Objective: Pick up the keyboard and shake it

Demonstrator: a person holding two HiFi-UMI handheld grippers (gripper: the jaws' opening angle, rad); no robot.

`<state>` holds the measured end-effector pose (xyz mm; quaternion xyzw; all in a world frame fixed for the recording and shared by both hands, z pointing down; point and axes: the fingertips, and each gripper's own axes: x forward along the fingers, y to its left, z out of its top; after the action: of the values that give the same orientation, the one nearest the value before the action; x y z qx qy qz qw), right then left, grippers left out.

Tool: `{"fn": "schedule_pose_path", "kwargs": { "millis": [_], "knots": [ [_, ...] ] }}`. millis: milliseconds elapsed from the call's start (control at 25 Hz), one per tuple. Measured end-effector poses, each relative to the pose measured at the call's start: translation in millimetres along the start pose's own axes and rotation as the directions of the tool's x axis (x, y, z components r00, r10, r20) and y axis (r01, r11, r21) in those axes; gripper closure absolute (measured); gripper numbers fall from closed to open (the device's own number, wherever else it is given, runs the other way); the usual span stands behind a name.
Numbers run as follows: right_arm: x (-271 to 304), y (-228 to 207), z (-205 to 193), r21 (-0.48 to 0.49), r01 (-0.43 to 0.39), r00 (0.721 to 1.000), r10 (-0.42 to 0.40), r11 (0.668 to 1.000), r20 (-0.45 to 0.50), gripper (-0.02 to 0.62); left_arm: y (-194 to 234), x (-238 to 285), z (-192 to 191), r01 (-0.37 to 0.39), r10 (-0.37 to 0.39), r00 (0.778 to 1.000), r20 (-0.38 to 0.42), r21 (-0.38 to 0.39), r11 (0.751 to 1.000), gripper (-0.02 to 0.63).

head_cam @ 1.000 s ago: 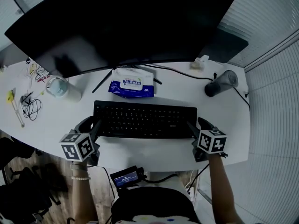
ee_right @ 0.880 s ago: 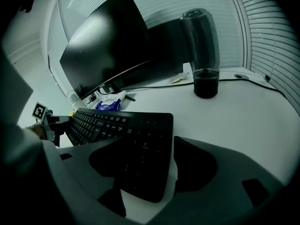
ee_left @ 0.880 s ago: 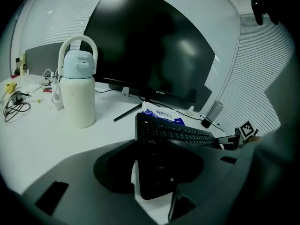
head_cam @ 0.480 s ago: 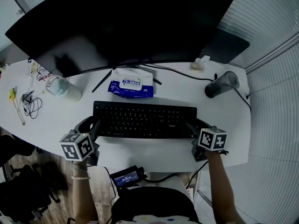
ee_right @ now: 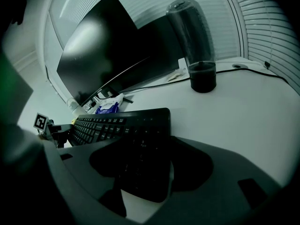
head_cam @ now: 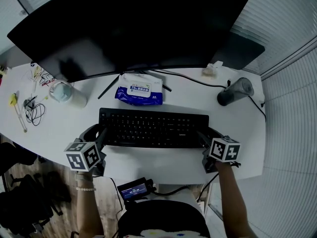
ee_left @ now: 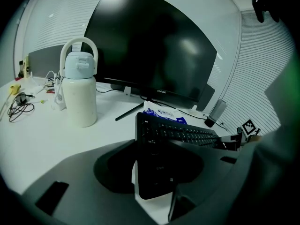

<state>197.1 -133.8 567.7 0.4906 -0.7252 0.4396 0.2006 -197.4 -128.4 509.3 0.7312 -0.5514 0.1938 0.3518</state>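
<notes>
Keyboard is lying flat on the white desk, just in front of the monitor and square to it, so I am reading the lift as not yet begun. I am holding the left gripper at the end of the keyboard below the monitor's left half, its jaws spread around that end. In the left gripper view a sliver of desk is showing between the keyboard and one jaw, so I am judging it unclamped. The right gripper is sitting the same way at the other end, jaws apart around the number-pad corner, with a similar sliver showing. Approach and bracketing are looking done. Closing both pairs of jaws, raising the keyboard away from the monitor's foot and shaking it are all remaining.
</notes>
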Motion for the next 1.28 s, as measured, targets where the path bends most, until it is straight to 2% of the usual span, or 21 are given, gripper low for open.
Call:
{"fn": "schedule_pose_path", "kwargs": {
  "millis": [200, 320, 520, 680, 880, 1000, 1080, 1280],
  "knots": [
    [-10.8, 2.3, 6.5, -0.029, 0.018, 0.998, -0.016, 0.999, 0.06, 0.31, -4.2, -1.5, 2.8, -0.002, 0.001, 1.0, 0.017, 0.032, 0.999, 0.422],
    [-21.7, 6.0, 16.3, -0.056, 0.033, 0.992, -0.026, 0.998, 0.122, 0.31, -9.0, -6.0, 10.7, -0.001, -0.001, 0.998, 0.056, 0.048, 0.999, 0.422],
    [-47.0, 17.8, 43.7, -0.121, 0.053, 0.969, -0.021, 0.991, 0.246, 0.31, -21.0, -22.4, 34.0, 0.011, -0.024, 0.985, 0.17, 0.075, 0.997, 0.422],
    [-75.3, 30.2, 72.1, -0.182, 0.075, 0.933, -0.005, 0.98, 0.361, 0.31, -35.6, -42.6, 60.2, 0.008, -0.042, 0.957, 0.287, 0.117, 0.993, 0.422],
    [-123.1, 52.6, 105.1, -0.258, 0.119, 0.867, 0.027, 0.959, 0.498, 0.31, -56.6, -76.2, 91.0, 0.006, -0.079, 0.904, 0.421, 0.172, 0.985, 0.428],
    [-152.5, 69.1, 124.4, -0.309, 0.157, 0.816, 0.053, 0.938, 0.576, 0.31, -67.4, -98.2, 107.1, -0.003, -0.095, 0.863, 0.496, 0.194, 0.981, 0.428],
    [-172.6, 82.0, 139.7, -0.338, 0.185, 0.771, 0.078, 0.923, 0.633, 0.31, -74.2, -113.5, 122.5, -0.008, -0.115, 0.823, 0.556, 0.214, 0.977, 0.43],
    [-223.0, 107.7, 159.9, -0.365, 0.217, 0.646, 0.147, 0.905, 0.749, 0.31, -95.3, -161.3, 156.1, -0.035, -0.176, 0.708, 0.684, 0.283, 0.958, 0.428]
  ]
}}
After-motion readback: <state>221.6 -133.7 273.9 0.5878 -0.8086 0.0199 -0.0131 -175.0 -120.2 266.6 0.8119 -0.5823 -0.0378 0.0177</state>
